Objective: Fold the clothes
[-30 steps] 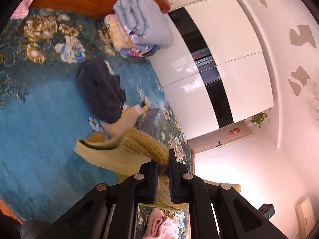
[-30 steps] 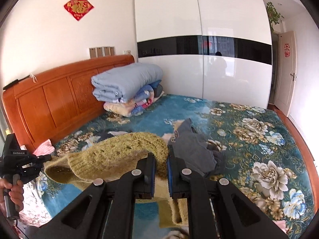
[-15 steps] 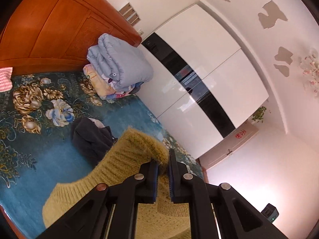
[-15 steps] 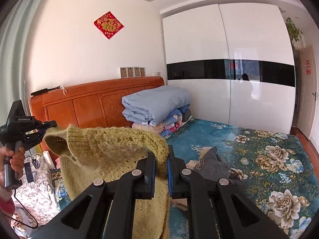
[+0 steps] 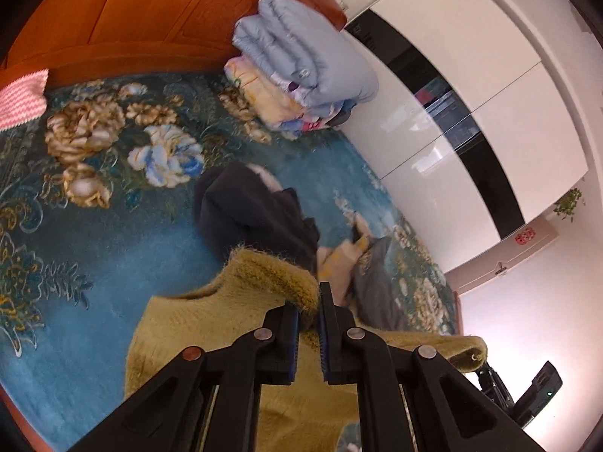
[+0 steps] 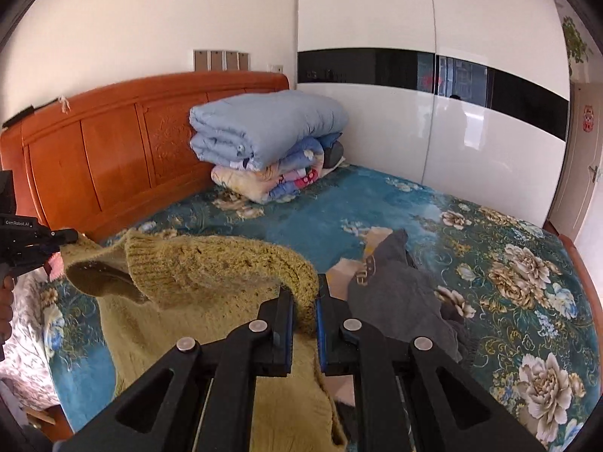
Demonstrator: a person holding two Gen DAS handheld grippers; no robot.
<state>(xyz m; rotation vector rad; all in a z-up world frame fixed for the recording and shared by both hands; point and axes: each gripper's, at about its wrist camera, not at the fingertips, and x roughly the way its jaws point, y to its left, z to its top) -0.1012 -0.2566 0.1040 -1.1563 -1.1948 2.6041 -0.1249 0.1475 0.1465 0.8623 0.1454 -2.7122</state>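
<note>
A fuzzy olive-yellow sweater [image 6: 211, 263] hangs spread between both grippers above the blue floral bed [image 6: 339, 218]. My right gripper [image 6: 305, 301] is shut on one shoulder edge of it. My left gripper [image 5: 309, 309] is shut on the other shoulder of the sweater [image 5: 226, 324]; in the right wrist view the left gripper [image 6: 71, 236] shows at the far left, a hand below it. The sweater's body drapes down toward the bed's near edge. Behind it lie a dark garment [image 5: 248, 211] and a grey garment [image 6: 395, 282] on a beige one.
Folded quilts [image 6: 264, 132] are stacked against the orange wooden headboard [image 6: 113, 150]. A white wardrobe [image 6: 452, 113] with a black band stands beyond the bed. A pink patterned cloth [image 5: 22, 98] lies near the headboard. The right gripper's body [image 5: 535, 399] shows at the lower right.
Both grippers rose with the sweater half a second ago and have now come back down lower over the bed, the sweater still stretched between them.
</note>
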